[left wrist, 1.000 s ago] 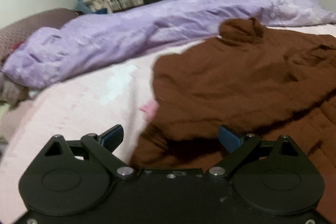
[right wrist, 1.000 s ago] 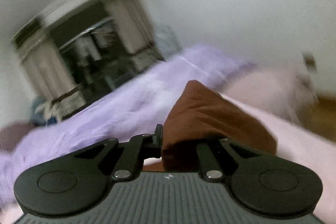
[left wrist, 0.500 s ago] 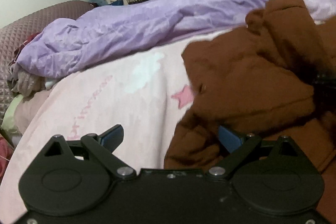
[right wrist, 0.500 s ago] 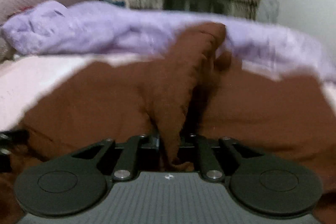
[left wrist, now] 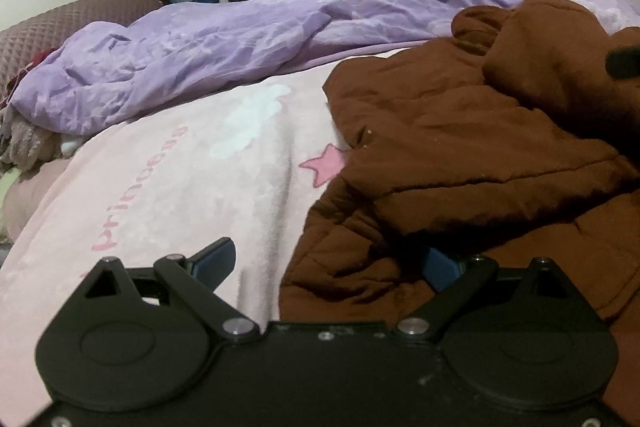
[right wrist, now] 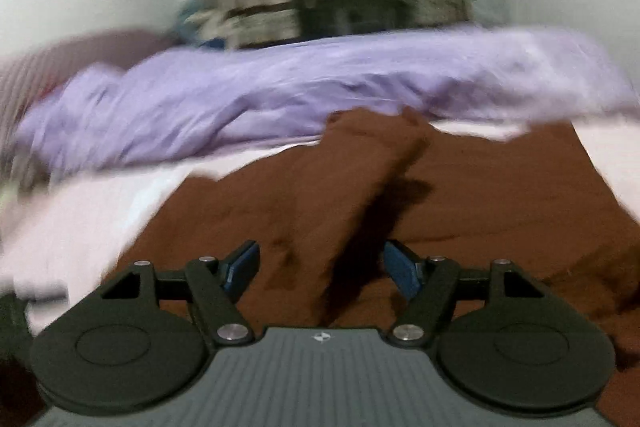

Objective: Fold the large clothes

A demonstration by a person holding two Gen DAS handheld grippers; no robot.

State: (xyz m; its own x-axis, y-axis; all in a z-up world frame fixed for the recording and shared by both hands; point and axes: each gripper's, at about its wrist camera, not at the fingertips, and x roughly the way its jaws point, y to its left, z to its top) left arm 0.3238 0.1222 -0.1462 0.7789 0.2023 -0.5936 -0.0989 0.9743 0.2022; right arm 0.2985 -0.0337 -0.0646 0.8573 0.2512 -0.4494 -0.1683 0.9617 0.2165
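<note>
A large brown quilted jacket (left wrist: 460, 155) lies on the pink bed sheet (left wrist: 192, 195), its right side folded over the body. My left gripper (left wrist: 326, 263) is open at the jacket's near left edge; brown cloth lies between its blue fingers, and the right finger is partly under a fold. My right gripper (right wrist: 320, 267) is open and empty just above the jacket (right wrist: 460, 211); a folded sleeve (right wrist: 360, 171) runs away from it. The right wrist view is blurred.
A rumpled purple duvet (left wrist: 280, 31) lies along the far side of the bed. A brown quilted headboard (left wrist: 60, 27) and loose clothes are at the left. Curtains and a dark window stand behind. The other gripper's black tip (left wrist: 624, 63) shows at the right edge.
My right gripper carried a fold of the jacket across the body, then opened and let it go. My left gripper stayed open while its view shifted left along the jacket's edge.
</note>
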